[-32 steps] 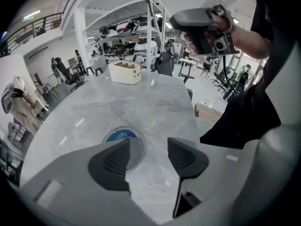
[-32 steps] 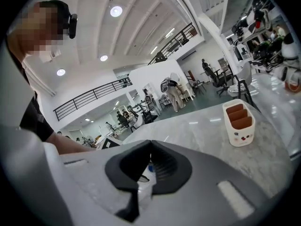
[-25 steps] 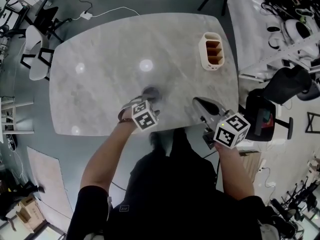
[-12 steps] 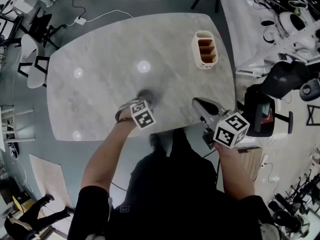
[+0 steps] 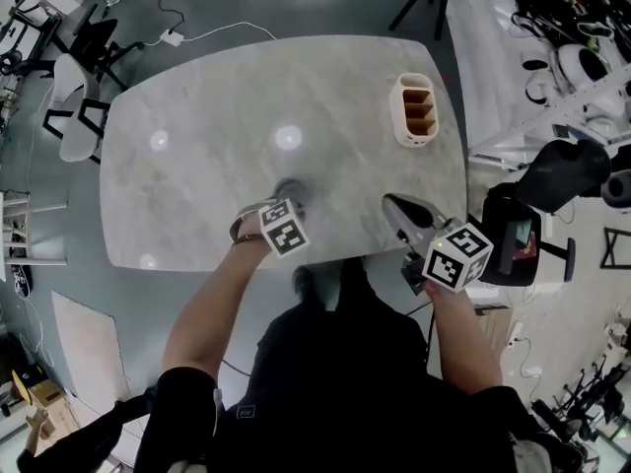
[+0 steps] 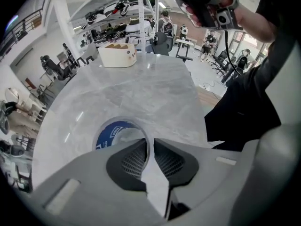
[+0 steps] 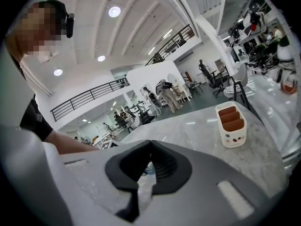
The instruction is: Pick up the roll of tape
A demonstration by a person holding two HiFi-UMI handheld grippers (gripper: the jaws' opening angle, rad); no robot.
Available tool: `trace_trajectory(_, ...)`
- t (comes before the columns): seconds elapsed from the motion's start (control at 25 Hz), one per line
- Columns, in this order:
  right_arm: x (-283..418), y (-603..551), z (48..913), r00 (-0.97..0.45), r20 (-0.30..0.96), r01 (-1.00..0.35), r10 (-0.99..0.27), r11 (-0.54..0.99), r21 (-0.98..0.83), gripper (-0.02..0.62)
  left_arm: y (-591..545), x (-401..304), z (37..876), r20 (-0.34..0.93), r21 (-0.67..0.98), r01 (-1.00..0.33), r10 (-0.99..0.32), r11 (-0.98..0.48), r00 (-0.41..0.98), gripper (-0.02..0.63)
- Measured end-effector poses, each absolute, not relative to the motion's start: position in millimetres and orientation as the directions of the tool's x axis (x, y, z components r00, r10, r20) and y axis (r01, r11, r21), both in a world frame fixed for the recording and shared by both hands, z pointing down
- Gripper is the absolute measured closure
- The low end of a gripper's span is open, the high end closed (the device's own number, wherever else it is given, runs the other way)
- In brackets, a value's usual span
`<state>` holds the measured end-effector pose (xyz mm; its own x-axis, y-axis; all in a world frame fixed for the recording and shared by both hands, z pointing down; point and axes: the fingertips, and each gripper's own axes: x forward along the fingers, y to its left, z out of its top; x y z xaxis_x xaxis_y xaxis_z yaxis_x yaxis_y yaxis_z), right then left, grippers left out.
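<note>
The roll of tape [image 6: 113, 132], a thin grey ring with a blue core, lies flat on the marble table [image 5: 197, 175] near its front edge. In the head view only part of the roll of tape [image 5: 293, 186] shows beyond the marker cube. My left gripper [image 6: 148, 142] points steeply down over it. Its jaws are closing, one pad inside the ring and one outside, and they pinch the near wall. My right gripper [image 7: 150, 145] hangs over the table's front right corner with its jaws shut on nothing. From above, the right gripper [image 5: 388, 202] is well apart from the tape.
A cream desk organiser [image 5: 416, 109] with brown compartments stands at the far right of the table, and shows as the organiser [image 7: 233, 125] in the right gripper view. Office chairs [image 5: 69, 106] stand to the left, and a black chair [image 5: 567, 170] to the right.
Both hands stay where they were. Only the head view shifts a little, and from above I cannot see the left jaws move.
</note>
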<state>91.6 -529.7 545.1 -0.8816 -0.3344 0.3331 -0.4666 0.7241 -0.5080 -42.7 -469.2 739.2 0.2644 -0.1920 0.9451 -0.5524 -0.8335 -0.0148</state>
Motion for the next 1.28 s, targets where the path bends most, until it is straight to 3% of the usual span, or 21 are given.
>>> trace_trajectory(0.56,10,-487,505,-0.917,0.32,-0.37,-0.239,0.811,-0.453,0.593,-447,-118,640,0.827,-0.005,-0.789,-0.447,-0.614,0.342,0.549)
trace_trajectory(1.28,-82,-389,439,-0.937,0.288,-0.291,-0.197,0.898,-0.331,0.592,-335,-232,497,0.581,-0.061,-0.921,-0.764,-0.385,0.28,0.551)
